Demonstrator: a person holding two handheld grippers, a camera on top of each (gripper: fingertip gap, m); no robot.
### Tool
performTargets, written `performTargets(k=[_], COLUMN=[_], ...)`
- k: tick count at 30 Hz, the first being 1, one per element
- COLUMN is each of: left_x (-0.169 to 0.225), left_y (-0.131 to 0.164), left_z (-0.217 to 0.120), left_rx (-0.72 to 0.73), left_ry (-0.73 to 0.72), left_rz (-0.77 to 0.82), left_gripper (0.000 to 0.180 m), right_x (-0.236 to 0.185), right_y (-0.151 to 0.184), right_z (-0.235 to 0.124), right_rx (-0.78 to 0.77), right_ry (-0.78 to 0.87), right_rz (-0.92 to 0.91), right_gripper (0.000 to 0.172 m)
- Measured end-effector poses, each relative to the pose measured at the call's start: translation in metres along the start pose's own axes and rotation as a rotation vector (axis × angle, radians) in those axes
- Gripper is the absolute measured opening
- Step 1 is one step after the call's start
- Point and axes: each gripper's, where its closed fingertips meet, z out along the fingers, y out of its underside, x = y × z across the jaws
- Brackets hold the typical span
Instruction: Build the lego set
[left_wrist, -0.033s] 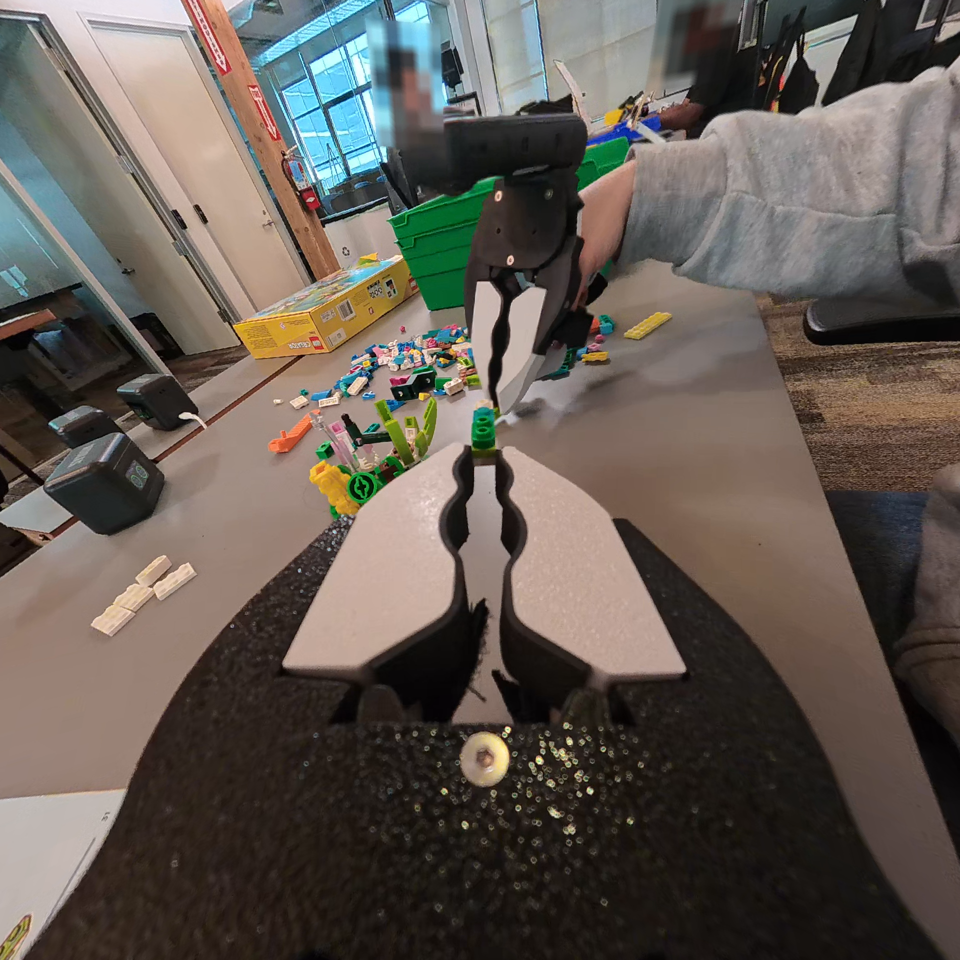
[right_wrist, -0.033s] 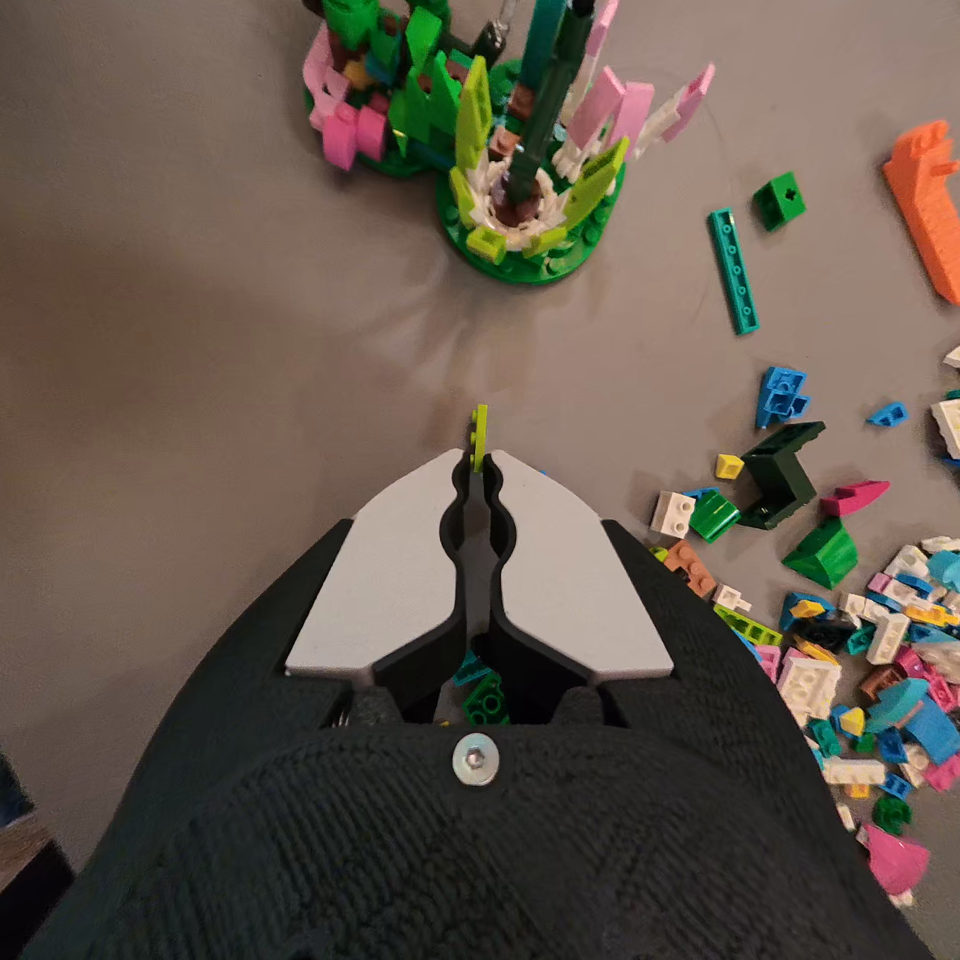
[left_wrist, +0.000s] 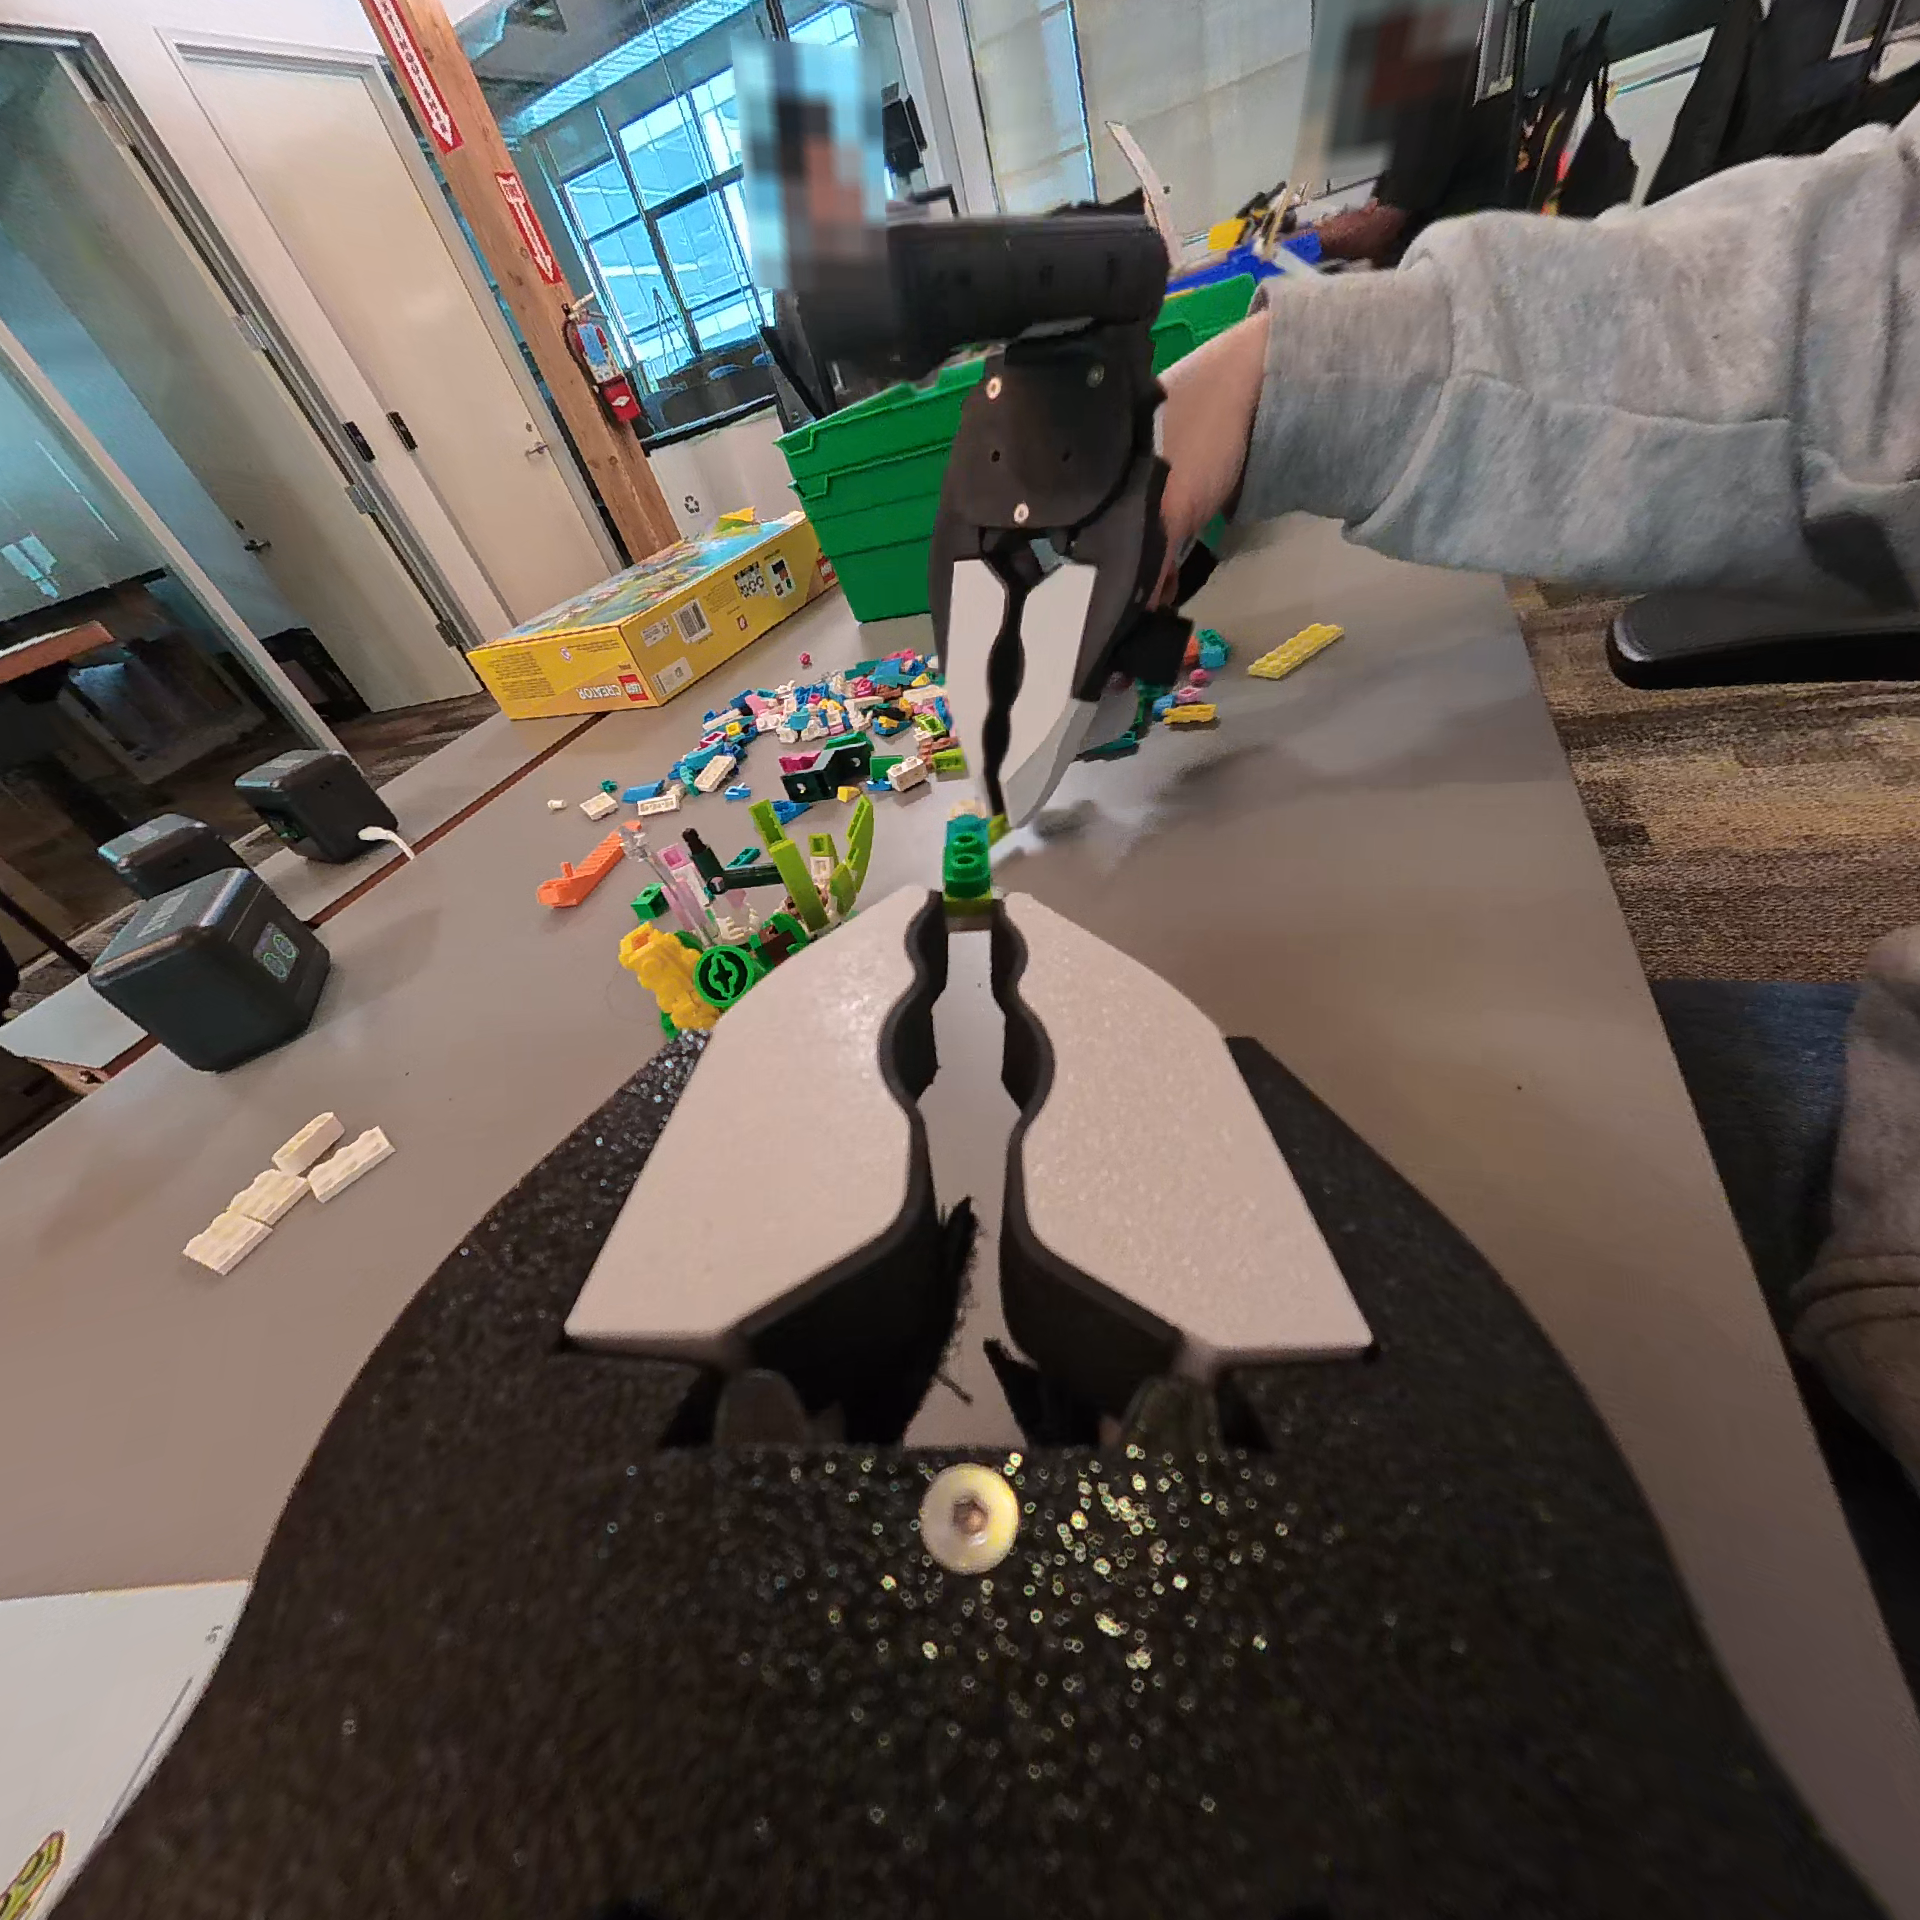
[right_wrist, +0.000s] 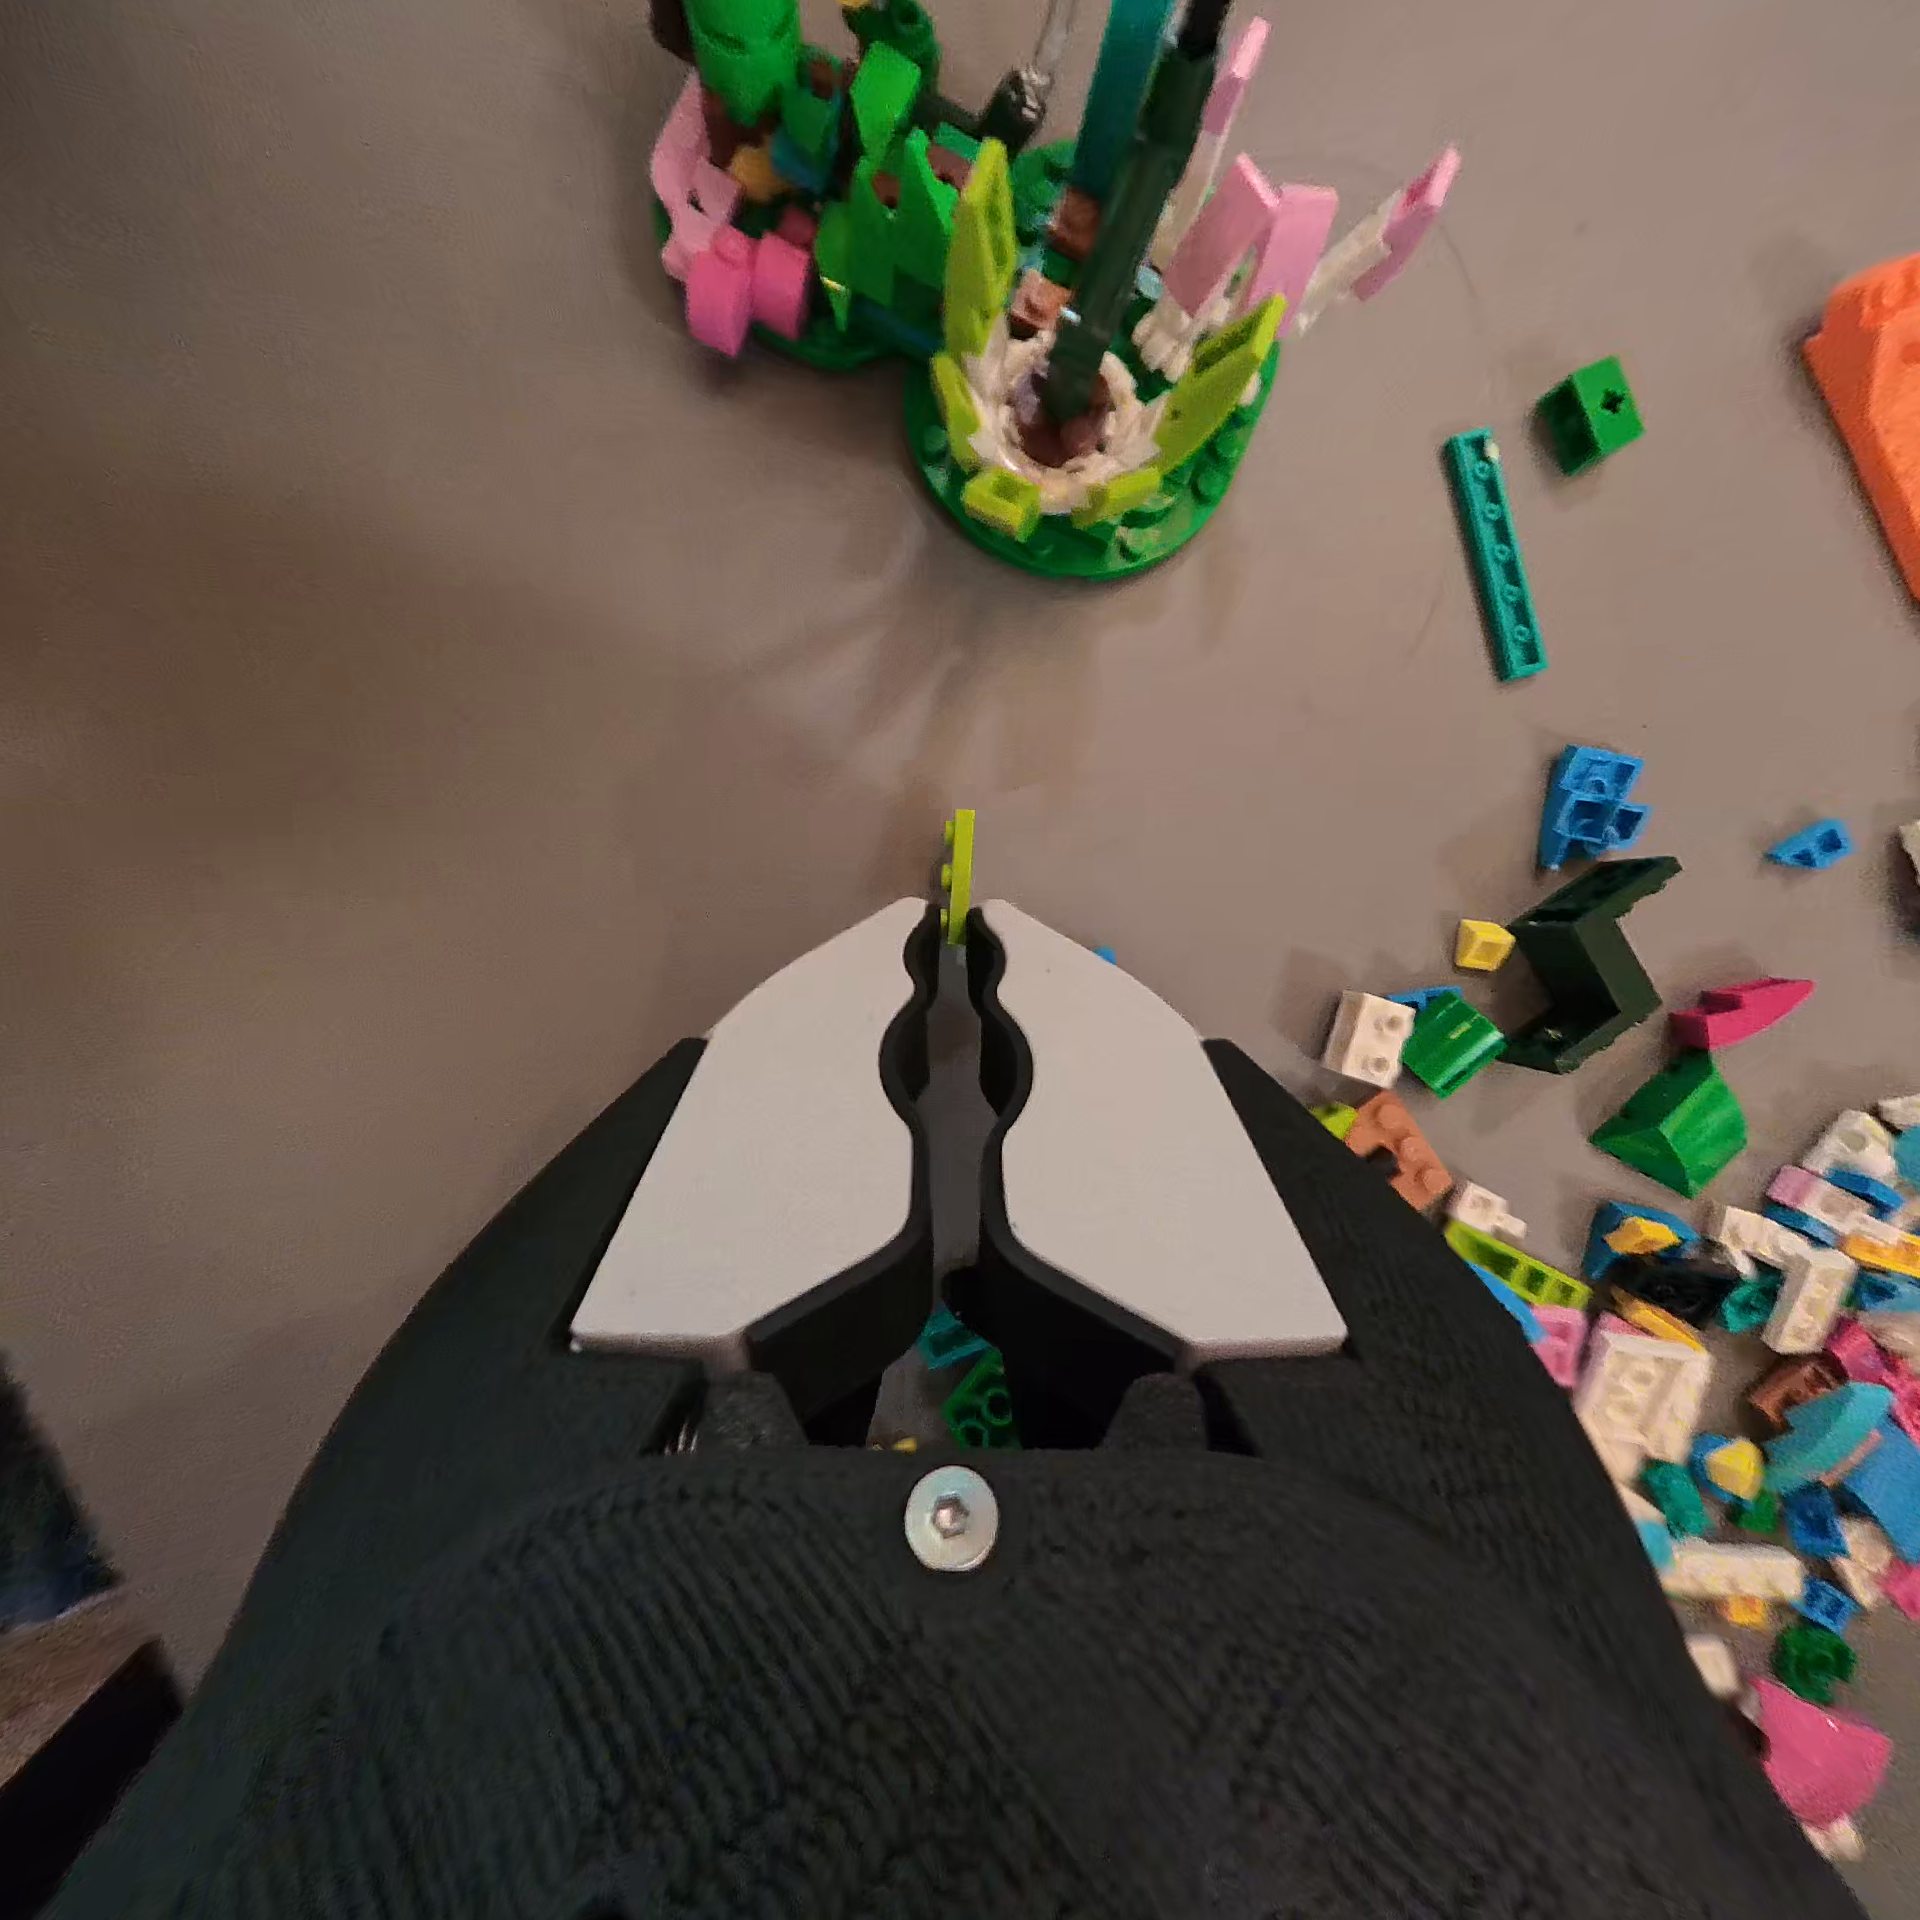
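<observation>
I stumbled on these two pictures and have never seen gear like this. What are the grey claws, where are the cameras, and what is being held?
A person holds a two-fingered tool in each hand; each carries a camera looking along its fingers. The left tool grips a small stack of green bricks. The right tool, also visible in the left view, pinches a thin lime plate. On the grey table stand a brick flower model and loose bricks.

The left gripper (left_wrist: 971, 914), grey-fingered on black, clamps a stack of green and lime bricks (left_wrist: 974, 864). The right gripper (right_wrist: 958, 914) pinches a lime plate (right_wrist: 960, 878). The table (right_wrist: 312, 623) is grey, with an orange piece (right_wrist: 1870, 416) and a yellow box (left_wrist: 655, 634) at its far edge.
</observation>
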Motion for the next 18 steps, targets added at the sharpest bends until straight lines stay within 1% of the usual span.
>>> performTargets(k=[2, 5, 8, 11, 15, 18], left_x=[0.001, 0.001, 0.002, 0.003, 0.005, 0.005], left_y=[0.000, 0.000, 0.000, 0.000, 0.000, 0.000], left_z=[0.000, 0.000, 0.000, 0.000, 0.000, 0.001], left_rx=[0.001, 0.002, 0.001, 0.001, 0.006, 0.005], left_ry=[0.002, 0.006, 0.010, 0.016, 0.027, 0.028], left_rz=[0.005, 0.014, 0.022, 0.028, 0.037, 0.039], left_gripper=[0.008, 0.008, 0.008, 0.008, 0.008, 0.008], right_x=[-0.017, -0.043, -0.050, -0.050, -0.042, -0.036], right_y=[-0.002, 0.005, 0.017, 0.021, 0.022, 0.021], right_z=[-0.004, -0.013, -0.018, -0.019, -0.016, -0.014], right_rx=[-0.006, -0.106, -0.249, -0.335, -0.369, -0.356], right_ry=[-0.137, -0.364, -0.469, -0.500, -0.462, -0.388], right_rz=[0.035, 0.095, 0.126, 0.144, 0.119, 0.090], right_gripper=[0.003, 0.003, 0.003, 0.004, 0.005, 0.019])
